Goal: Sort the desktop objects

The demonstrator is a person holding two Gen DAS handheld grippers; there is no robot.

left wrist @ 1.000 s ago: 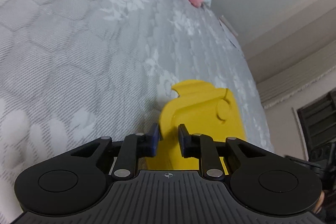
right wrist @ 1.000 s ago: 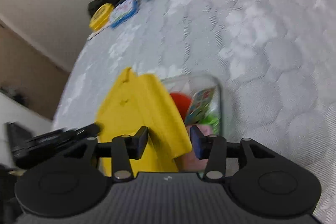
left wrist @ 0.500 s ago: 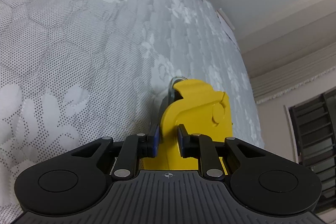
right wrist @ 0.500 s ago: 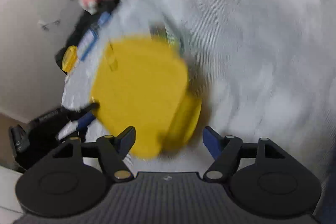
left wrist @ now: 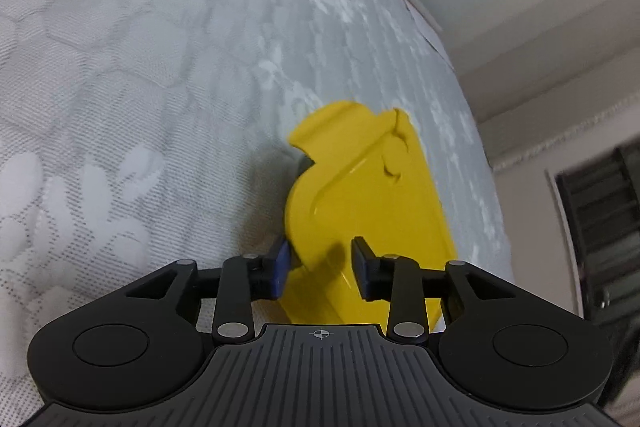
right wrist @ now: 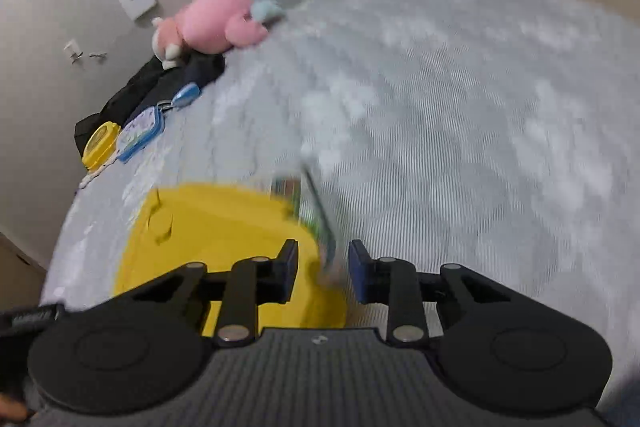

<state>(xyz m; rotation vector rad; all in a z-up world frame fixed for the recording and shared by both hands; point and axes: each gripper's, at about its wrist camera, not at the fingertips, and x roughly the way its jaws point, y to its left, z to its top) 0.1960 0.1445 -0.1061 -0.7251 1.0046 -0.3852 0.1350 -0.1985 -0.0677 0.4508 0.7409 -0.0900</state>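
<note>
On the grey quilted mattress point(left wrist: 120, 75), at six o'clock in both wrist views, sits the clear box with its yellow lid point(left wrist: 360, 195). A second ago my left gripper point(left wrist: 320, 263) was pinched tight on the lid's near edge; now its jaws are opening, and the lid's near left corner lies between the pads with a clear gap on the right side. A second ago the lid stood tilted up with the box's contents showing; now it lies nearly flat over the box. My right gripper point(right wrist: 323, 273) had spread wide half a second ago; now its jaws are closing, and the near right corner of the lid and the clear box wall point(right wrist: 320, 211) stand between the fingers. The picture is too blurred to tell whether the pads press on them.

From the left wrist the lid's long axis runs from six toward twelve o'clock, leaning a little to one, its tabbed far end pointing away from me. From the right wrist the lid spreads toward nine o'clock of the fingers.

Far off, at eleven o'clock in the right view, lie a pink plush toy point(right wrist: 216, 21), a small blue case point(right wrist: 140, 135) and a small yellow box point(right wrist: 100, 145).
</note>
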